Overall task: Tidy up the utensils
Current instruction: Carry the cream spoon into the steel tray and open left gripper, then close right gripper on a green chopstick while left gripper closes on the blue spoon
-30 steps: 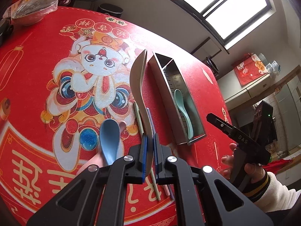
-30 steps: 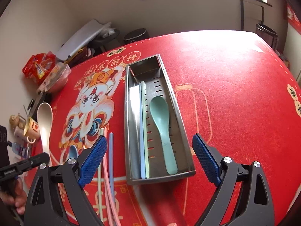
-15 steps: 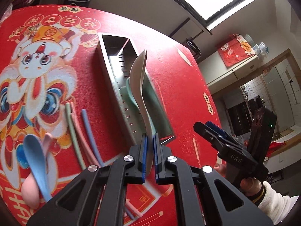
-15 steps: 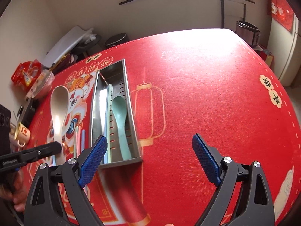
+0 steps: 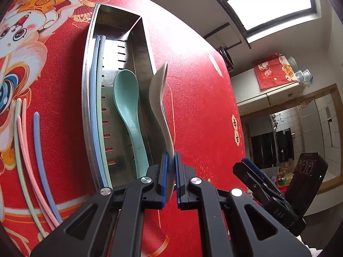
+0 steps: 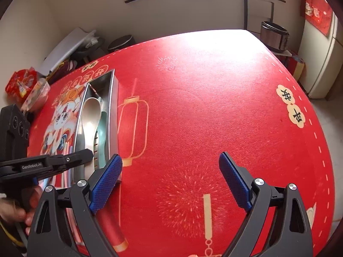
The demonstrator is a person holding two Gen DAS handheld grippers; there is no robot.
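Observation:
My left gripper (image 5: 170,160) is shut on the handle of a beige spoon (image 5: 159,98), whose bowl hangs over the right wall of the long steel tray (image 5: 85,98). A teal spoon (image 5: 127,109) and a blue and a green chopstick (image 5: 97,115) lie inside the tray. Loose pink, green and blue chopsticks (image 5: 32,156) rest on the red cloth left of it. In the right wrist view the beige spoon (image 6: 89,115) hovers above the steel tray (image 6: 113,109), held by the left gripper (image 6: 89,154). My right gripper (image 6: 170,171) stands open over bare red cloth, right of the tray.
The red printed tablecloth (image 6: 214,107) covers a round table. Snack bags and a covered bowl (image 6: 32,90) sit at its far left edge. A rice cooker (image 6: 274,35) stands beyond the far right rim. A hand (image 6: 12,212) grips the left tool.
My left gripper carried the beige spoon rightward from over the loose chopsticks to above the tray and sank a little. The right gripper swung right, away from the tray, staying open.

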